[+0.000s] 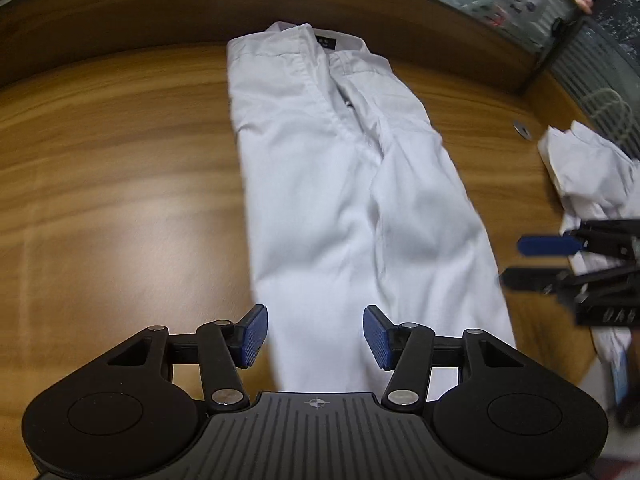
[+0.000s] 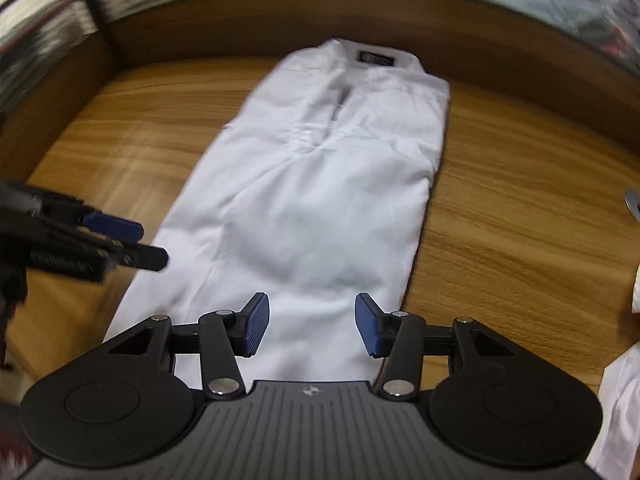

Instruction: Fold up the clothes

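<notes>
A white shirt [image 1: 344,184] lies folded into a long strip on the wooden table [image 1: 120,184], with its collar and a dark label at the far end. My left gripper [image 1: 315,338] hovers open above the shirt's near end, nothing between its blue pads. In the right wrist view the same white shirt [image 2: 304,200] stretches away, and my right gripper [image 2: 312,326] stands open over its near hem, also holding nothing. Each gripper shows at the side of the other's view: the right gripper [image 1: 516,260] at the right edge, the left gripper [image 2: 150,246] at the left edge.
A second white garment [image 1: 588,176] lies crumpled at the table's right side, seen also as white cloth [image 2: 624,400]. A small metal disc [image 1: 521,129] sits on the wood beside it. A raised wooden rim [image 1: 160,8] runs along the table's far side.
</notes>
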Action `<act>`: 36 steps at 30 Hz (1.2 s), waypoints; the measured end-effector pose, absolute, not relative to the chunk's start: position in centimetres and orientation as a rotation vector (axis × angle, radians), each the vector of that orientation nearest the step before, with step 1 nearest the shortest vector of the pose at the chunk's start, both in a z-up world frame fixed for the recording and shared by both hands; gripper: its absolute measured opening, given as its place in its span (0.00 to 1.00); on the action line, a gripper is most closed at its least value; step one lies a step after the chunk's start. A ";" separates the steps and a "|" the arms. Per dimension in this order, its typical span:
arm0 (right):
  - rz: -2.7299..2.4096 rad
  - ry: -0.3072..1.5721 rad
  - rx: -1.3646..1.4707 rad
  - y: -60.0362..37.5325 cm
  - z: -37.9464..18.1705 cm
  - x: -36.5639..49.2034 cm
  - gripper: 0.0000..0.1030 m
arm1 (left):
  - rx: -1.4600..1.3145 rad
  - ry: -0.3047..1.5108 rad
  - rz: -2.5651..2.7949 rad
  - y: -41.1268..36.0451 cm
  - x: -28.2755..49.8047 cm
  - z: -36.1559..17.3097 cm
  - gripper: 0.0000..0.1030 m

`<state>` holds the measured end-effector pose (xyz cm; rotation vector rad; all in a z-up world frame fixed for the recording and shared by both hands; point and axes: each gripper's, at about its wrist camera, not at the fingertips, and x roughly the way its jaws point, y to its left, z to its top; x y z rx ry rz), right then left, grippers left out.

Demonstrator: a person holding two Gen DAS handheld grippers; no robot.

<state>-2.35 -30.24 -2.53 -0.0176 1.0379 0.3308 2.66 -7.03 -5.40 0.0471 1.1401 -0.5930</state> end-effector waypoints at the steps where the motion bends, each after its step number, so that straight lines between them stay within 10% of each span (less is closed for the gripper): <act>1: 0.351 1.030 -0.033 -30.4 -2.3 -3.3 0.52 | 0.056 1.142 -0.603 -6.5 1.8 -5.3 0.54; 20: 0.767 1.022 -0.306 -24.7 -5.0 -14.8 0.52 | 0.246 1.167 -0.721 -5.3 -11.2 -7.5 0.60; 31: 0.784 0.998 -0.433 -21.7 -5.4 -15.4 0.59 | 0.226 1.119 -0.639 -5.6 -11.2 -7.4 0.04; 36: 0.761 0.973 -0.505 -20.7 -5.7 -16.1 0.59 | 0.159 1.065 -0.641 -5.8 -11.1 -5.2 0.04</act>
